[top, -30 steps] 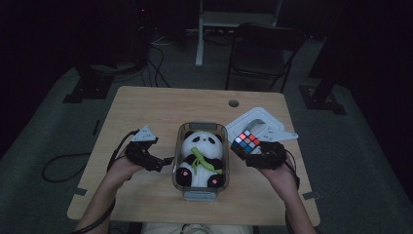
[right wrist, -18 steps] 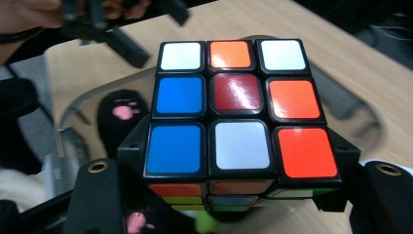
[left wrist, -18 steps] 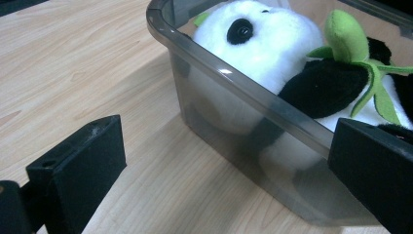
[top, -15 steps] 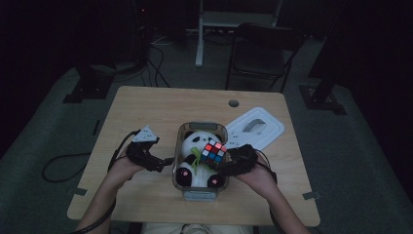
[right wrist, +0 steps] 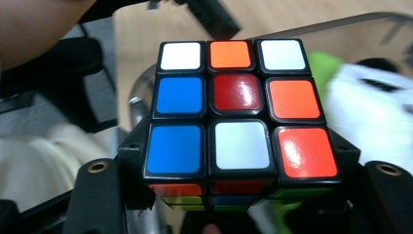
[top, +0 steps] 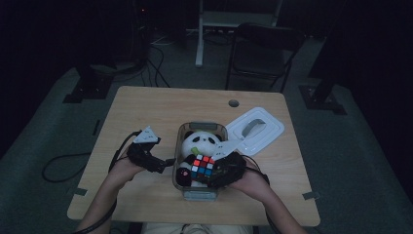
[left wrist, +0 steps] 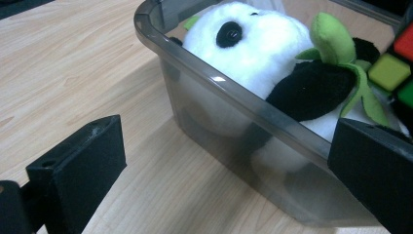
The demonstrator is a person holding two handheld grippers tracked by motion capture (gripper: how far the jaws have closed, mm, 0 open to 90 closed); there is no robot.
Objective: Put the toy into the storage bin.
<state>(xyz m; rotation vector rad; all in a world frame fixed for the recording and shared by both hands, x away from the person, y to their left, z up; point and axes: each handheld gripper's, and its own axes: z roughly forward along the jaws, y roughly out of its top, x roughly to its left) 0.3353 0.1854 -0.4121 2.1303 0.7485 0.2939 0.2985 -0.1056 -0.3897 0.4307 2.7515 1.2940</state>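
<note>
Your right gripper (top: pixel 210 171) is clamping the cube (top: pixel 202 165) between its jaws and holding it over the near half of the bin (top: pixel 200 191), just above the panda (top: pixel 199 144). In the right gripper view the cube (right wrist: pixel 242 109) is sitting squarely between the two black jaws, its top face showing white, orange, white along the far row, blue, red, orange in the middle and blue, white, red nearest you. The panda's white fur and a green leaf are showing past its right edge.

Your left gripper (top: pixel 168 162) is resting on the counter (top: pixel 146 107) just beside the bin's left wall, with its jaws standing wide apart and holding nothing. In the left gripper view its right jaw is lying close against the bin (left wrist: pixel 234 117), though you cannot tell whether it is touching; the left jaw is well clear over bare wood. Through the smoky wall the panda (left wrist: pixel 263 53) is lying with its head toward the far end and a green leaf (left wrist: pixel 341 53) on its chest.

The white lid (top: pixel 255 129) is lying on the counter just right of the bin's far end.
</note>
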